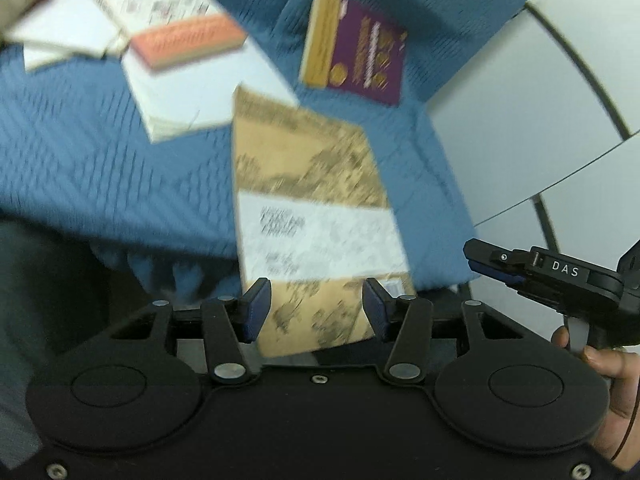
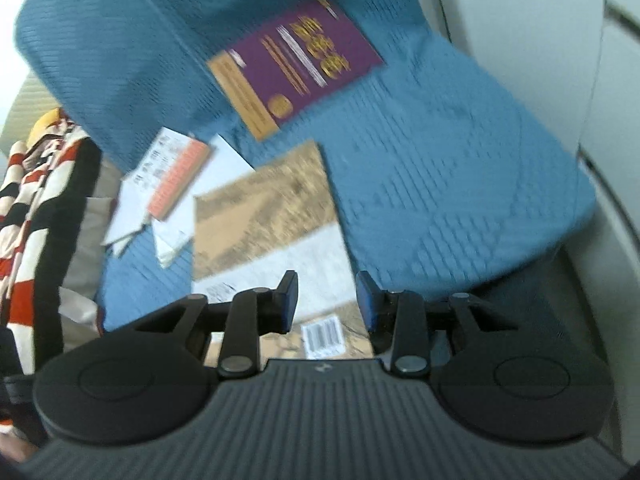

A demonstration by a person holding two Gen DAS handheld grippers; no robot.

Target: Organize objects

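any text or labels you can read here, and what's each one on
"DAS": on the right hand-held gripper, white letters on its black body.
Tan book: print on its white band is blurred, unreadable.
Barcode sticker on the tan book: digits too small.
Purple book: gold lettering blurred.
Orange-banded book: print blurred.

A tan book (image 1: 308, 200) with a white band, a purple book (image 1: 356, 48) edged in gold and a white, orange-banded book (image 1: 188, 40) on the textured blue bed cover (image 1: 100, 168).
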